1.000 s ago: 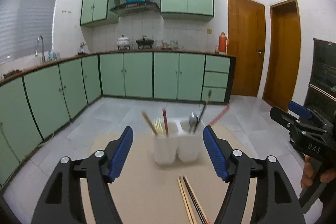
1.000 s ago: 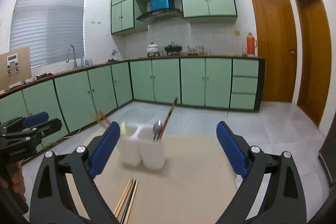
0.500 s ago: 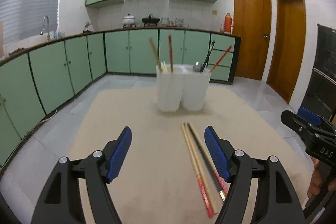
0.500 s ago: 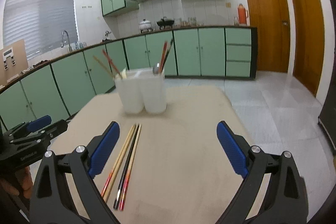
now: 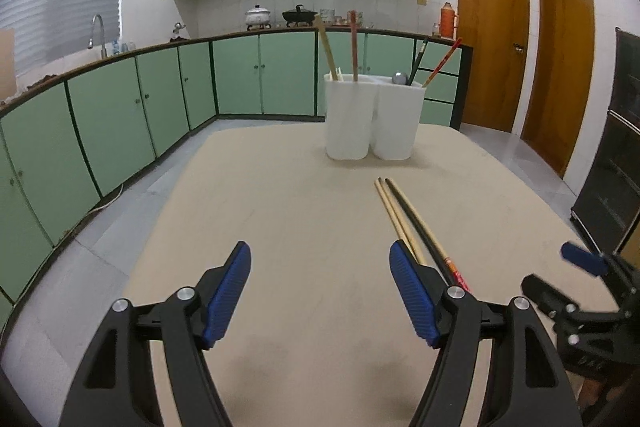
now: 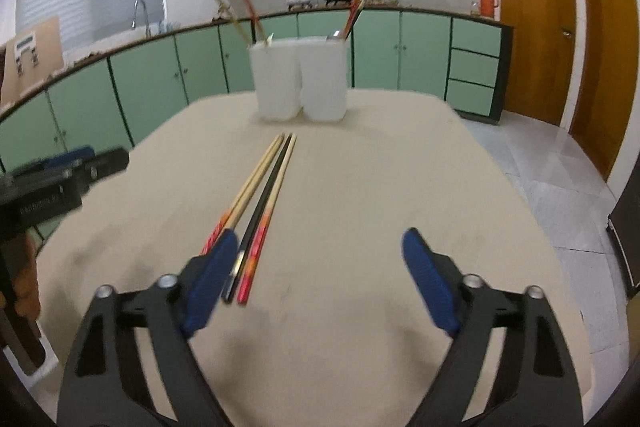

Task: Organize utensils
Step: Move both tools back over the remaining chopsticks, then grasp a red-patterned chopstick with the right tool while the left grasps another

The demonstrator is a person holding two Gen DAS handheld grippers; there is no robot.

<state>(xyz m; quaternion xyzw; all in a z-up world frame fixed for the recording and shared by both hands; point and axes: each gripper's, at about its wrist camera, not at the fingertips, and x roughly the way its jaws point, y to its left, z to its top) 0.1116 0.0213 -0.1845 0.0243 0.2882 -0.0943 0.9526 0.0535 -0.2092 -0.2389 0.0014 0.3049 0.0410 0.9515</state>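
- Three loose chopsticks are seen lying side by side on the tan bench, their tips pointing toward the white two-compartment holder, which already carries other chopsticks and a spoon.
- The step in hand is judged to be the approach for picking them up.
- The right gripper is closing with nothing between its pads; the chopsticks lie just at its left pad.
- The left gripper is held wide, empty, the chopsticks passing beside its right pad.
- Next, one gripper needs centring over the sticks.
- Compared with a second ago, both views are lower and nearer the bench.
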